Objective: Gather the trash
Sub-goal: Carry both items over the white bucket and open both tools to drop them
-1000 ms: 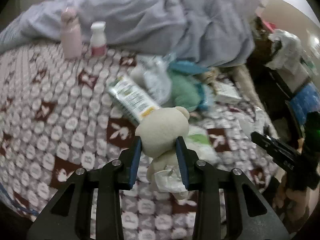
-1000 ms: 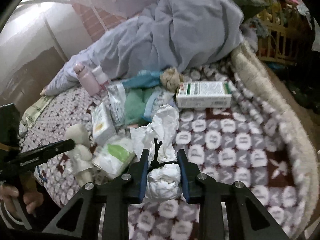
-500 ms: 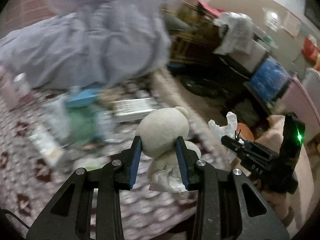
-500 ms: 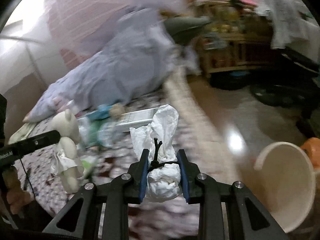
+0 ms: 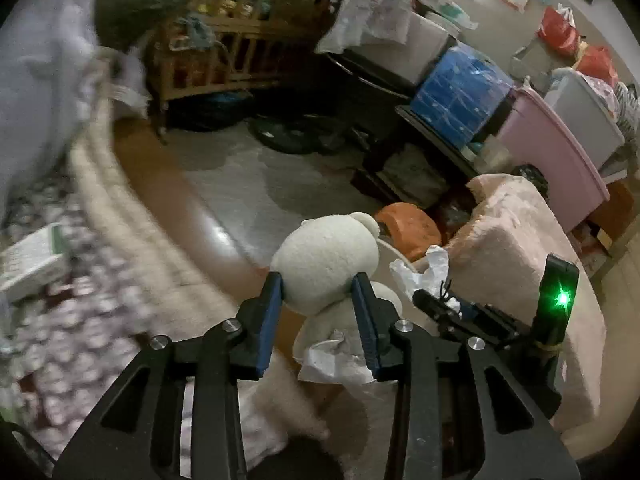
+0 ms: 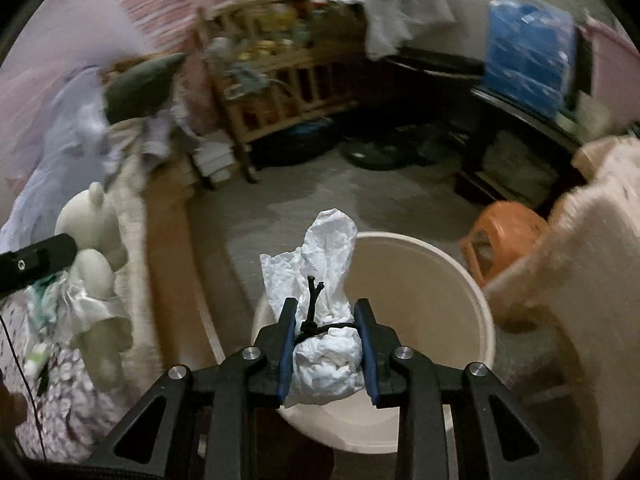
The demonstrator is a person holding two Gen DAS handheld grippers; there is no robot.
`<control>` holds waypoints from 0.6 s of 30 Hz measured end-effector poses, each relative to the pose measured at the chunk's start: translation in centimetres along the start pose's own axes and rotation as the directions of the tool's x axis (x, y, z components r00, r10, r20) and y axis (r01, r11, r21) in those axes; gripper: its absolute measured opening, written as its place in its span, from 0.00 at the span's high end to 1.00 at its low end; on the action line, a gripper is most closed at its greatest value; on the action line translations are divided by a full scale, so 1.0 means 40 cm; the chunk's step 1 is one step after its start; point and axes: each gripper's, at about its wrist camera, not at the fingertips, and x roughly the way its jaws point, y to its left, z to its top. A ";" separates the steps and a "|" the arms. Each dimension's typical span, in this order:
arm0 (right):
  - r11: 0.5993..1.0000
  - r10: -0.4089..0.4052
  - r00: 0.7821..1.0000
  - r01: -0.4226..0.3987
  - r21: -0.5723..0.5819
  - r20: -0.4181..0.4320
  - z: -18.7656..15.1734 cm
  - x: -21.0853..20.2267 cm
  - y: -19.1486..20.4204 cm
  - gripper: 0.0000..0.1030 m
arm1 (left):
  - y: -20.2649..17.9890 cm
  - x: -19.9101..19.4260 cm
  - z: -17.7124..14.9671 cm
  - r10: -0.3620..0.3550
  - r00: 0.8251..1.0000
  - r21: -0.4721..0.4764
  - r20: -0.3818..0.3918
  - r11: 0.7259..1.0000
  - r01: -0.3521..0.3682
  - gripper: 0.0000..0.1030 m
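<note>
My left gripper (image 5: 318,294) has its jaws either side of the head of a cream teddy bear (image 5: 326,264). The blue pads touch the plush, and the jaws are opening at this moment. The bear hangs beyond the bed edge (image 5: 132,216), over the floor (image 5: 256,176), with a scrap of white paper (image 5: 332,362) at its body.

My right gripper (image 6: 325,334) is clamped on a white tissue bundle (image 6: 326,354) tied with a black cord (image 6: 312,300). The jaws press both sides of the wad, and its loose end stands up above them. I hold it directly over the open mouth of a cream bucket (image 6: 460,280) standing on the floor.

An orange stool (image 6: 504,228) sits just beyond the bucket, and a pink fleece cover (image 6: 592,248) lies to its right. Both views are blurred towards the bed, so I cannot make out the items left on the patterned blanket (image 5: 72,340).
</note>
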 end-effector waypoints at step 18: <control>0.999 -0.005 0.999 0.007 0.053 -0.034 -0.036 0.041 -0.017 0.28 | 0.012 0.030 -0.057 0.208 0.978 0.064 0.008 0.976 -0.208 0.54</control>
